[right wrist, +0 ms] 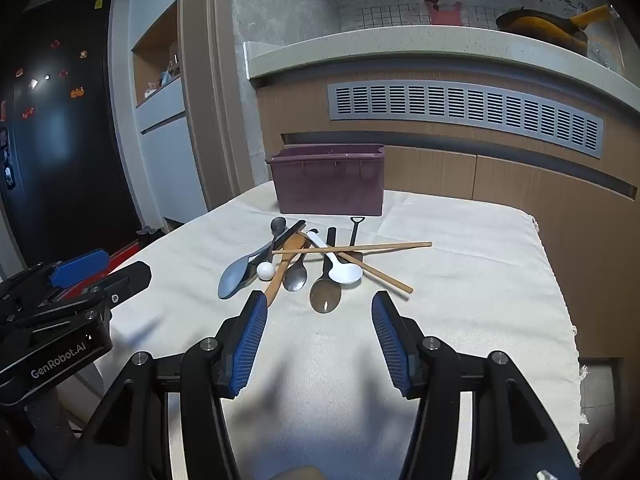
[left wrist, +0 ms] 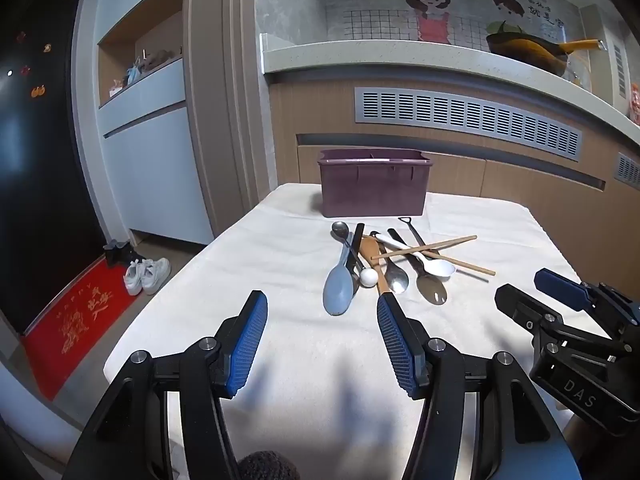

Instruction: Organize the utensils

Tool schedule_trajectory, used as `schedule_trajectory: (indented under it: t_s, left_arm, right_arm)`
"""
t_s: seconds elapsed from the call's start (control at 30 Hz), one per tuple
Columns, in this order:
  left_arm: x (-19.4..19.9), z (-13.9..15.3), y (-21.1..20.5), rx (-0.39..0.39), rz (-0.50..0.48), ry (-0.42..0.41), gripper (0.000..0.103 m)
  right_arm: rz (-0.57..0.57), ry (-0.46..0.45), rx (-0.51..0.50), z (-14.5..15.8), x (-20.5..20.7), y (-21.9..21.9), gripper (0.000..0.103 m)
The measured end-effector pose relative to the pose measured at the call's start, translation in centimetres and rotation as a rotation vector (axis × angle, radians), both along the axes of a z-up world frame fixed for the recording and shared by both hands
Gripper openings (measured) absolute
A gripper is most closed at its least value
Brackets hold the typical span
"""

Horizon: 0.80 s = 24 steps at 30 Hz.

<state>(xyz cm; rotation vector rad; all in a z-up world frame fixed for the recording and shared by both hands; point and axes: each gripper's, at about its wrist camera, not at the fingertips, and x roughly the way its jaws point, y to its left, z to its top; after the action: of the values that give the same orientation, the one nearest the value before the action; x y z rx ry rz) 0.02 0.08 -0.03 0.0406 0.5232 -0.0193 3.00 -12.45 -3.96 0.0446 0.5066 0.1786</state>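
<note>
White cloth [left wrist: 256, 264] covers the table in the left wrist view; behind it stand a wood-panelled counter with a grey vent grille [left wrist: 466, 120], a cartoon wall decal and a pan [left wrist: 532, 54] on the ledge. To the left, a red doormat [left wrist: 80, 312] lies on the floor with one pair of white shoes [left wrist: 146, 276] beside it. One purple organizer bin [left wrist: 374, 184] sits at the far edge of the cloth; the utensil pile [left wrist: 392, 264] lies just in front of it — several spoons, two chopsticks and one white ball. Left gripper [left wrist: 322, 312] is spread wide, nothing between its blue pads. Right gripper [left wrist: 532, 288] enters at the right, marked "DAS". In the right wrist view, the same cloth [right wrist: 460, 280], bin [right wrist: 328, 180] and pile [right wrist: 316, 264] appear. Right gripper [right wrist: 318, 312] is likewise fully apart and empty, short of the pile. Left gripper [right wrist: 112, 272] shows at the left edge — its housing reads "GenRobot.AI".
</note>
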Motion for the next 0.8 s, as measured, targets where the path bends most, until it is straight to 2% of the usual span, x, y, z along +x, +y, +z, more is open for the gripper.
schedule_trajectory:
  t_s: [0.23,0.27,0.47,0.8]
  left_arm:
    - [-0.6,-0.3,0.3,-0.001,-0.006,-0.008,0.058]
    - [0.2,-0.1,0.3,-0.006,0.004,0.013,0.058]
    - [0.2,-0.4,0.5,-0.006,0.007,0.018,0.058]
    - [0.0,-0.6,1.0,-0.008,0.005,0.018,0.058]
  right_arm:
    - [-0.008,0.000,-0.008,-0.2,-0.1,0.0,0.053]
    - [-0.008,-0.002,-0.009,-0.2,-0.2,0.0,0.053]
    - [-0.013,0.006,-0.005,-0.2,-0.6,0.1,0.053]
    - [-0.012,0.034,0.001,-0.4,0.5,-0.2,0.053]
